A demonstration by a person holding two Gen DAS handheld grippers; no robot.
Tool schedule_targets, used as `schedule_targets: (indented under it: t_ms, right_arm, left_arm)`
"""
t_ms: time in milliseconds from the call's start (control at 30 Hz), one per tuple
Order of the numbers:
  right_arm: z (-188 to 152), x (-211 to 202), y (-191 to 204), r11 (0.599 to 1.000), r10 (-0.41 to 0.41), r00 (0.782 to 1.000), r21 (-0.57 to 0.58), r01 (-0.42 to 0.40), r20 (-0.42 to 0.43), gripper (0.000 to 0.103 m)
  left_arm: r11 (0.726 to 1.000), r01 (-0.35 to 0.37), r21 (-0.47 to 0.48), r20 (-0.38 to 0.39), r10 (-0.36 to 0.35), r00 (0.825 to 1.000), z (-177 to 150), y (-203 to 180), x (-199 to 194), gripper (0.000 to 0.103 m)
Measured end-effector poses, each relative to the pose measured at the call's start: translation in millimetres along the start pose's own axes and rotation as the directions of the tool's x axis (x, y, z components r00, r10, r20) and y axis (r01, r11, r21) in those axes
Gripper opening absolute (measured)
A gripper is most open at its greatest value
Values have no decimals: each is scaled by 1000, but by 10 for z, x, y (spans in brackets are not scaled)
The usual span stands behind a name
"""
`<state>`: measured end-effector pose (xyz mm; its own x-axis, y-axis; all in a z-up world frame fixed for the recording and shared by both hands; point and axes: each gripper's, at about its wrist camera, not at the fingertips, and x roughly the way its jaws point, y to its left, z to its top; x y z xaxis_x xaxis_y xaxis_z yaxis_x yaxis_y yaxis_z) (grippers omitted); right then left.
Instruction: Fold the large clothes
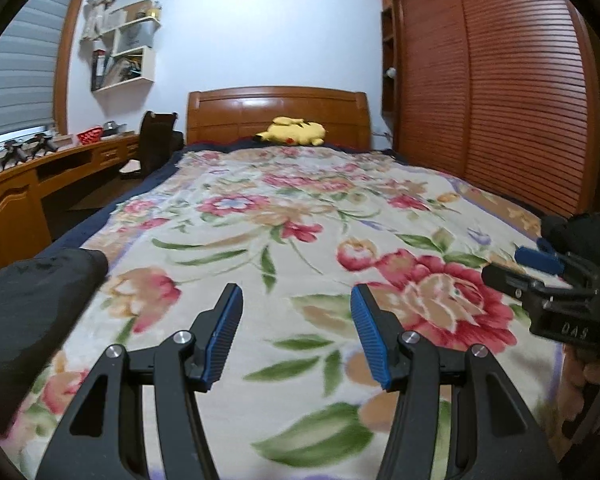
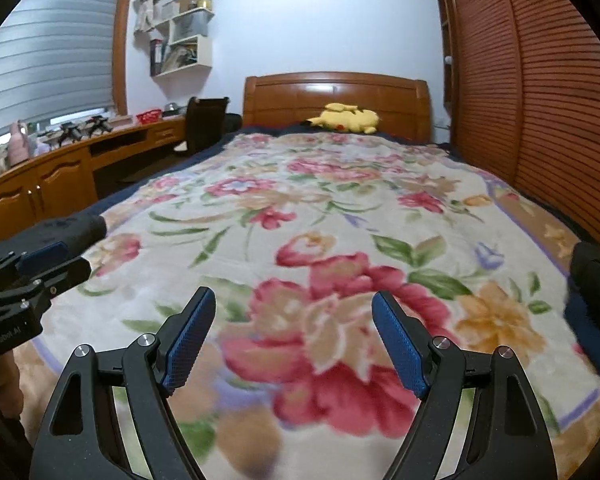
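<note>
Floral blanket (image 1: 284,240) filled both frames; left gripper (image 1: 296,336) and right gripper (image 2: 292,340) hovered wide open, empty; reach step judged, next grasping dark garment (image 1: 32,312) at lower left.

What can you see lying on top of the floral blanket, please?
A yellow plush toy sits at the far end of the floral blanket by the headboard. Dark clothing lies at its left edge. What the clothing covers is hidden.

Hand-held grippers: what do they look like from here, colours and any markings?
Both match: the left hand-held gripper and right hand-held gripper have matte black angular linkage arms with silver pivot bolts, cut-out slots, and blue ribbed pads on the fingers. Faint white lettering marks each body. No cables or sleeves are visible.
</note>
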<state>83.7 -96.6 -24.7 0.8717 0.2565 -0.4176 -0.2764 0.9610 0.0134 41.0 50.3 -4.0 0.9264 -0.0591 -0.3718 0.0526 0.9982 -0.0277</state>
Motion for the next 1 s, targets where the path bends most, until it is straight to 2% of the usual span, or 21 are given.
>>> schedule_targets:
  t_ms: [233, 533, 1000]
  right_arm:
    - [-160, -36, 120, 1000, 8, 999, -1, -8, 49, 82]
    - [-332, -132, 102, 999, -35, 992, -34, 40, 121, 82]
    - [-330, -150, 51, 999, -32, 992, -21, 35, 126, 82]
  left_arm:
    - [999, -31, -8, 11, 31, 999, -92, 79, -62, 56]
    - [998, -60, 11, 0, 60, 998, -281, 86, -53, 56]
    - [998, -60, 35, 10, 59, 998, -308, 46, -68, 56]
